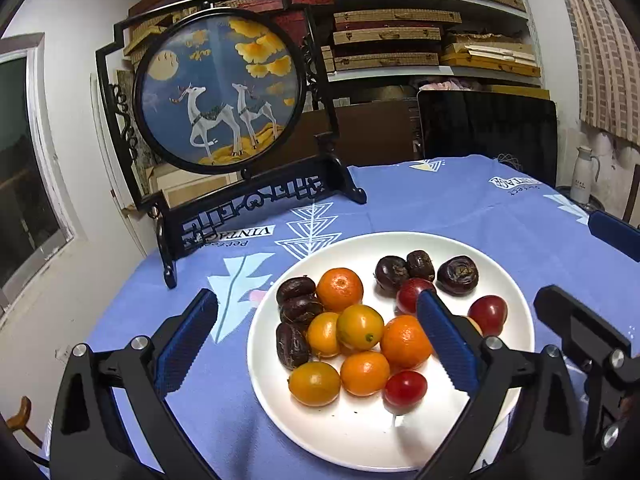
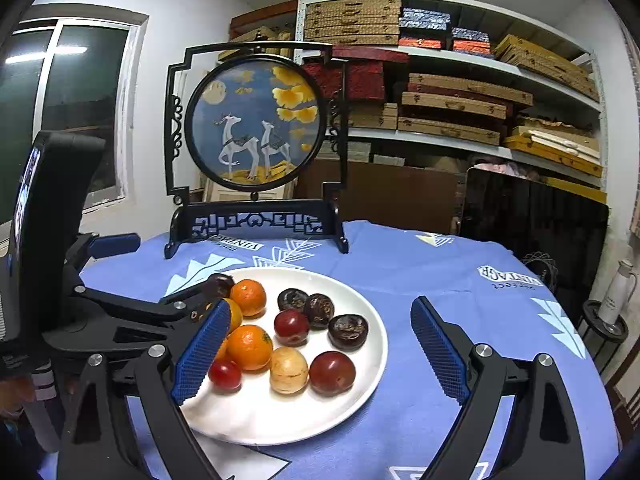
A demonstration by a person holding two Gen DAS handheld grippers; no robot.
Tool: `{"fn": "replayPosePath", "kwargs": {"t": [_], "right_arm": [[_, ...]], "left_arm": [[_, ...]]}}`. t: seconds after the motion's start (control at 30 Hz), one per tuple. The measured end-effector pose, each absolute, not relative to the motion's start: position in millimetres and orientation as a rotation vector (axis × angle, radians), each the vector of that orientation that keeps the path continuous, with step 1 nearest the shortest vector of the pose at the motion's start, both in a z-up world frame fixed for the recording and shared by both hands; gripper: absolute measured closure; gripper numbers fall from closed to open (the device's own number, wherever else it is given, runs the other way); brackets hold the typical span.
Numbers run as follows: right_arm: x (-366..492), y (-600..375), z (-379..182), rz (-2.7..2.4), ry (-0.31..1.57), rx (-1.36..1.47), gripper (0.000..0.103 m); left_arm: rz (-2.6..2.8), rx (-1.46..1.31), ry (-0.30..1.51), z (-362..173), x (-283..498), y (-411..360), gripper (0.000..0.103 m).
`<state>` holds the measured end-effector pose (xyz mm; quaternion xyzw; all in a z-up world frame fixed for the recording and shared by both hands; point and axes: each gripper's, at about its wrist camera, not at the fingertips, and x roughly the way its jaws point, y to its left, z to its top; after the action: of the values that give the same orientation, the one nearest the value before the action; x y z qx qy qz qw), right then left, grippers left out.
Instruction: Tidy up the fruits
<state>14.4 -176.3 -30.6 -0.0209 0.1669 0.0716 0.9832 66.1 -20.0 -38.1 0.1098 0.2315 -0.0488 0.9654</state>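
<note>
A white plate on the blue tablecloth holds mixed fruit: oranges, small yellow-orange kumquats, dark brown water chestnuts and red fruits. The plate also shows in the right wrist view, with a pale yellow fruit and a red fruit at its front. My left gripper is open and empty, its jaws spread over the plate's left half. My right gripper is open and empty, just above the plate's front. The left gripper's body shows at the left.
A black-framed round deer screen stands on the table behind the plate. Shelves of flat boxes fill the back wall. A dark chair back stands beyond the table's far edge. A white flask stands on a stool at right.
</note>
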Motion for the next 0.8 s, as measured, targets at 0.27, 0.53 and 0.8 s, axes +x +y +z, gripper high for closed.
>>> {"fn": "replayPosePath", "kwargs": {"t": [0.27,0.53,0.8], "right_arm": [[20.3,-191.0,-32.3,0.109,0.359,0.033,0.011],[25.9,-187.9,-38.8,0.102,0.395,0.013,0.010],[26.2,-183.9,-42.6,0.103,0.408,-0.016,0.010]], "left_arm": [[-0.112,0.157,0.520,-42.8,69.1,-13.2,0.005],[-0.098,0.139,0.527,-43.1,72.3,-9.6,0.005],[-0.077,0.153,0.519,-43.3,72.5,-11.7,0.005]]}}
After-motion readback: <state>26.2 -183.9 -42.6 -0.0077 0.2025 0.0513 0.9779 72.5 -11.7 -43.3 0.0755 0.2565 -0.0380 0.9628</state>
